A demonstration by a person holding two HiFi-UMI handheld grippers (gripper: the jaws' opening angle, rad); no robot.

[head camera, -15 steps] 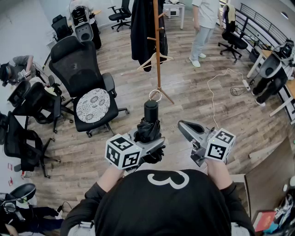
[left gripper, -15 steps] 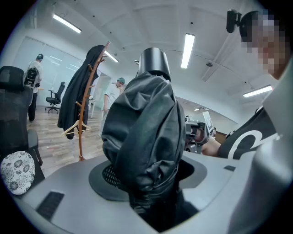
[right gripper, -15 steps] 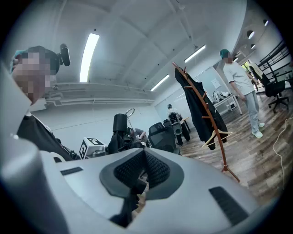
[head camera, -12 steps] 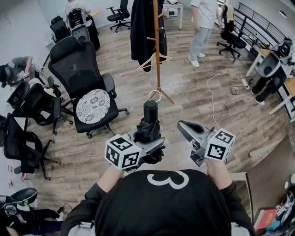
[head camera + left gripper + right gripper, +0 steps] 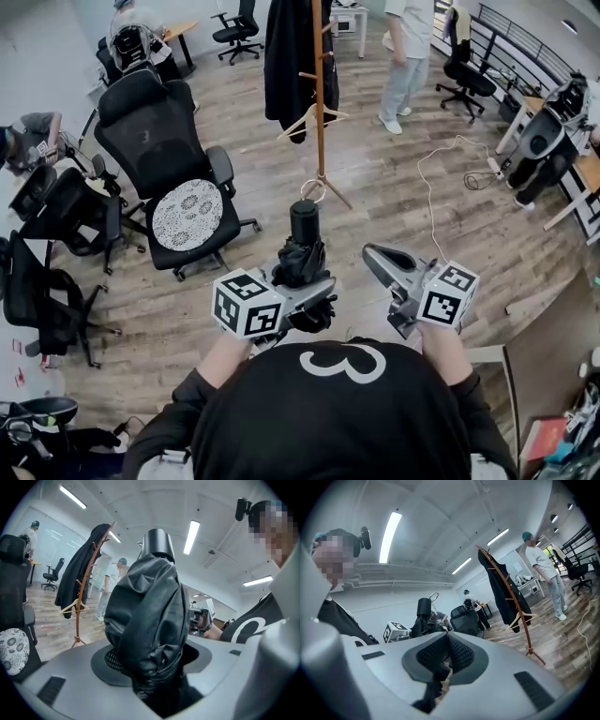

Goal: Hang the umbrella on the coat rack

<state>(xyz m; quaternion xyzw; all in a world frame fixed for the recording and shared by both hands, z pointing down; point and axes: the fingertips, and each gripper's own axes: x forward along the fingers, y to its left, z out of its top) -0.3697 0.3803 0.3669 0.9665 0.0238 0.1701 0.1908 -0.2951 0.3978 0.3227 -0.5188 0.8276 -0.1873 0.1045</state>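
— Anything different from half a second ago?
— Not much on my feed. In the head view the room has slid a little toward the upper left. The foot of the coat rack [image 5: 319,103] and the black office chair [image 5: 159,141] both sit slightly higher in the frame, and the standing person [image 5: 405,56] at the top has drifted upward too. The left gripper [image 5: 302,279] has edged a shade left; the right gripper [image 5: 373,257] is where it was.
— And the umbrella?
— The folded black umbrella [image 5: 301,253] is low in the centre of the frame, with my left jaws clamped round its bundled fabric. They stand wide because the bundle is fat and fills the gap. Its round handle cap [image 5: 304,217] points up the frame toward the rack, and the wrist loop [image 5: 314,192] lies just beyond it.
— Right side?
— My right jaws are pressed together, pad against pad, lower right of centre, near the umbrella but apart from it. The rack carries a dark coat [image 5: 286,52] and a wooden hanger [image 5: 314,117].
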